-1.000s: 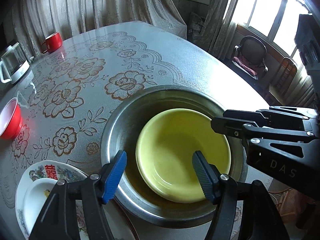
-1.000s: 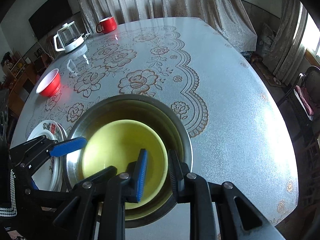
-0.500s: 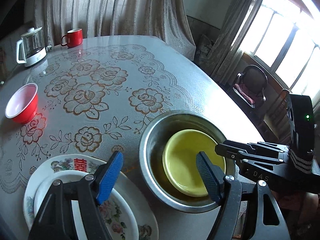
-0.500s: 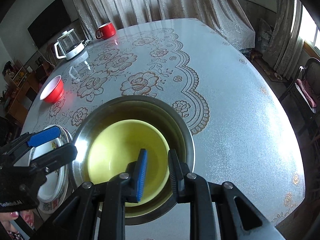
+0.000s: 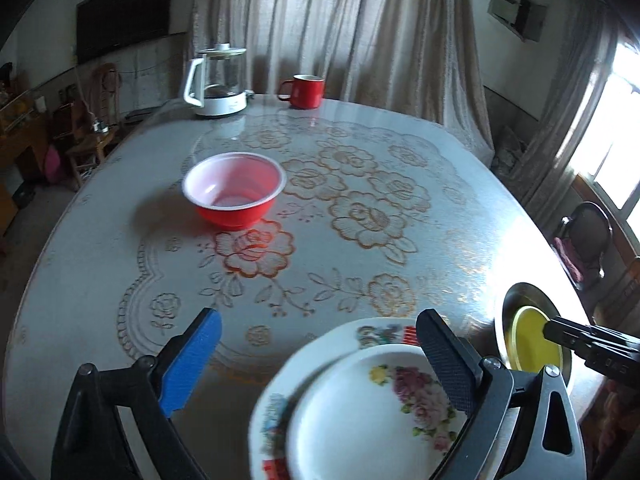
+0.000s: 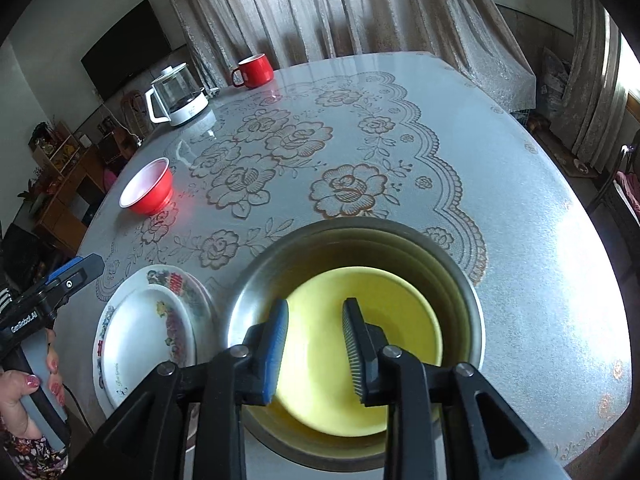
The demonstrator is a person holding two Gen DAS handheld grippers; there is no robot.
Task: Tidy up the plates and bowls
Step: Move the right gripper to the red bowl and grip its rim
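Yellow bowl [image 6: 362,322] nested inside a stainless-steel basin [image 6: 464,280] at the near edge of the lace-patterned tabletop [image 6: 520,184]. Right gripper [image 6: 316,344] angled steeply downward over the basin, jaws parting, pads above the yellow glaze with nothing pinched between them. At nine o'clock from the basin, just beside it, a small floral plate [image 6: 140,336] rests on a larger floral plate [image 6: 192,284]. Left gripper [image 5: 316,360], held in a hand [image 6: 28,396] with painted nails at the lower left of the right wrist view, tilts down and forward; its jaws are spreading wide and grasp nothing, the dark pad [image 5: 444,364] standing over the small plate, the blue pad [image 5: 192,364] over bare tabletop at nine o'clock of the stack. Red bowl [image 5: 235,188] stands at eleven o'clock from the plates, well apart. Glass kettle [image 5: 218,80] and red mug [image 5: 306,91] sit near the far rim at twelve o'clock, before the curtains [image 5: 340,28].
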